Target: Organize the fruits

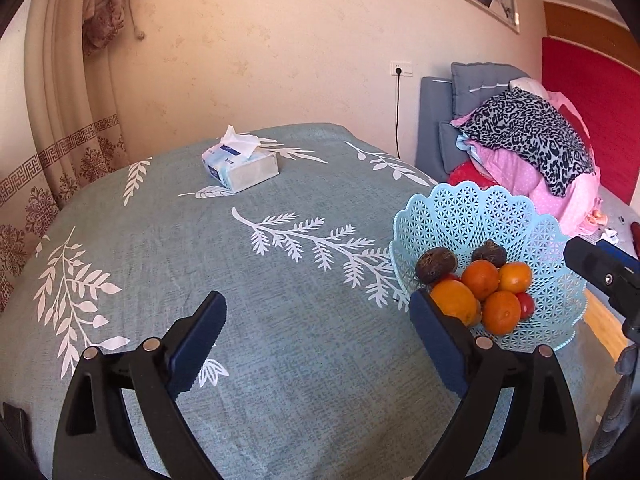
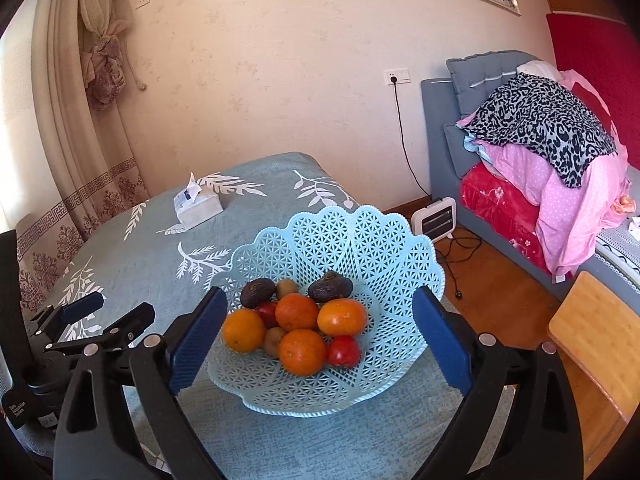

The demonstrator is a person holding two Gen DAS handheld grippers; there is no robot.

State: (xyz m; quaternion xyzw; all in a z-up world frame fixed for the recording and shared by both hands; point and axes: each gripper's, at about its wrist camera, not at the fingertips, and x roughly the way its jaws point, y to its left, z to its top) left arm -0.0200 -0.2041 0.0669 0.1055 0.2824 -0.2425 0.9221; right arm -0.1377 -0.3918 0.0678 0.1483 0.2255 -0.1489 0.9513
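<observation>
A light blue lattice basket stands on the table's right part; it also shows in the left wrist view. It holds several oranges, two dark avocados, red tomatoes and kiwis. My right gripper is open and empty, its fingers on either side of the basket's near half, above the fruit. My left gripper is open and empty over bare cloth, left of the basket; its right finger overlaps the basket's near rim. The oranges and an avocado show there too.
The table wears a grey-green cloth with white leaf prints. A tissue pack lies at its far side. To the right are a grey sofa with piled clothes, a small heater on the wood floor, and a bamboo stool.
</observation>
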